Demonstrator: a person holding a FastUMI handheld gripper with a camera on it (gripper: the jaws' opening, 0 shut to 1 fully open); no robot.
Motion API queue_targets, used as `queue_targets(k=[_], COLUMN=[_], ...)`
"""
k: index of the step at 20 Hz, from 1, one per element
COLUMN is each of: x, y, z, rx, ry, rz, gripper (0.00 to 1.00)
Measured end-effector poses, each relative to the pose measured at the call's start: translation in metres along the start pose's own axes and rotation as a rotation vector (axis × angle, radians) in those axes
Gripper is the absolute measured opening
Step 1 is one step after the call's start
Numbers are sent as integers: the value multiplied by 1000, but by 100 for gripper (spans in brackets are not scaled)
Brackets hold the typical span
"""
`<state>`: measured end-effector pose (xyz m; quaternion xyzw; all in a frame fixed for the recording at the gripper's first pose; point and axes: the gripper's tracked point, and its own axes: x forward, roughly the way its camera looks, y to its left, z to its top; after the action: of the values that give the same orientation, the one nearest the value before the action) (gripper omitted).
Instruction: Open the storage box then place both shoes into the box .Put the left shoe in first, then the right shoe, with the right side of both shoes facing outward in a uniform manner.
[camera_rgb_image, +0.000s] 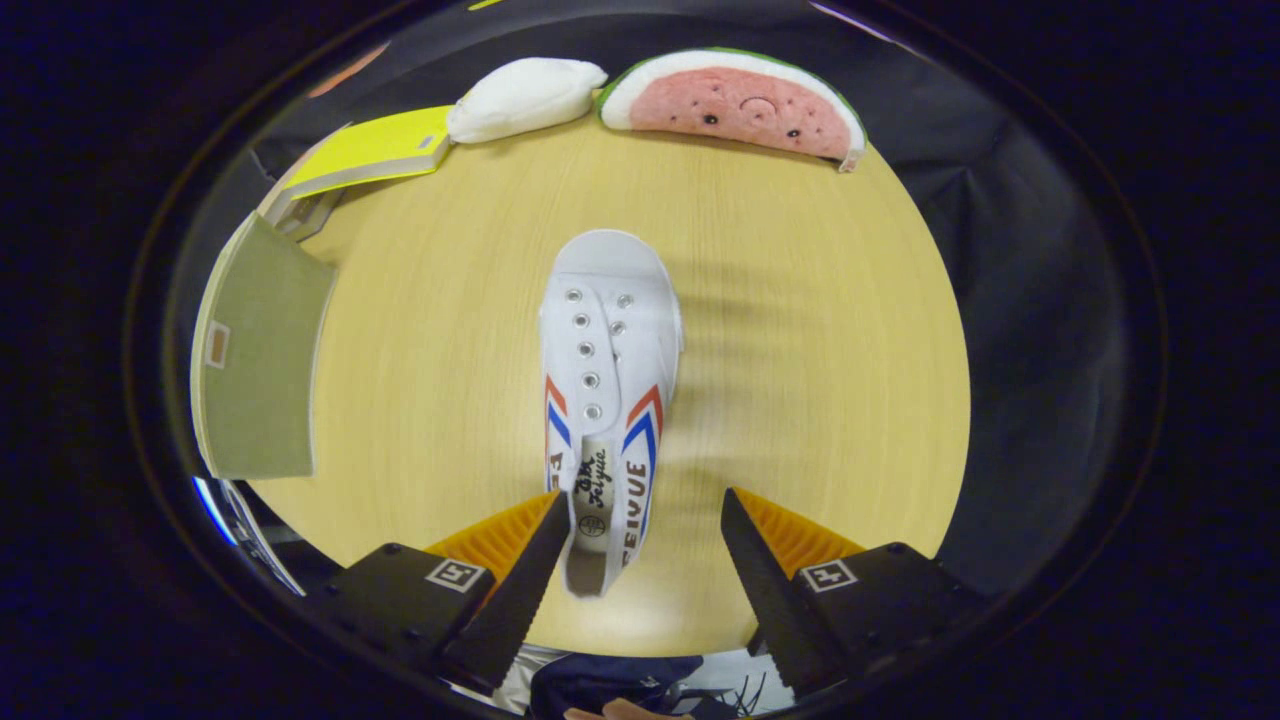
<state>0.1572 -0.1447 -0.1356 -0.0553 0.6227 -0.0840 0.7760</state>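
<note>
A white canvas shoe (608, 380) with red and blue stripes lies on the round wooden table (800, 400), toe pointing away from me. Its heel end sits between my fingers, close to the left fingertip (545, 540) and apart from the right one. My gripper (645, 515) is open and holds nothing. A grey-green storage box (262, 360) stands at the table's left edge, beyond the left finger; I see its flat top panel.
At the far side of the table lie a yellow book (375, 150), a white plush pillow (522, 98) and a watermelon-slice plush (740, 103). Bare table spreads to the right of the shoe. A person's dark sleeve (610, 685) shows below the fingers.
</note>
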Motion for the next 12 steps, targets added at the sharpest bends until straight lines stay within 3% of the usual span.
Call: queue_targets(k=[8, 10, 11, 12], x=[17, 27, 31, 35], y=[-4, -13, -12, -3], z=[4, 14, 20, 24], rx=[-19, -37, -52, -64], ry=[-13, -45, -66, -65], rz=[-24, -95, -100, -74], gripper=[97, 97, 94, 81])
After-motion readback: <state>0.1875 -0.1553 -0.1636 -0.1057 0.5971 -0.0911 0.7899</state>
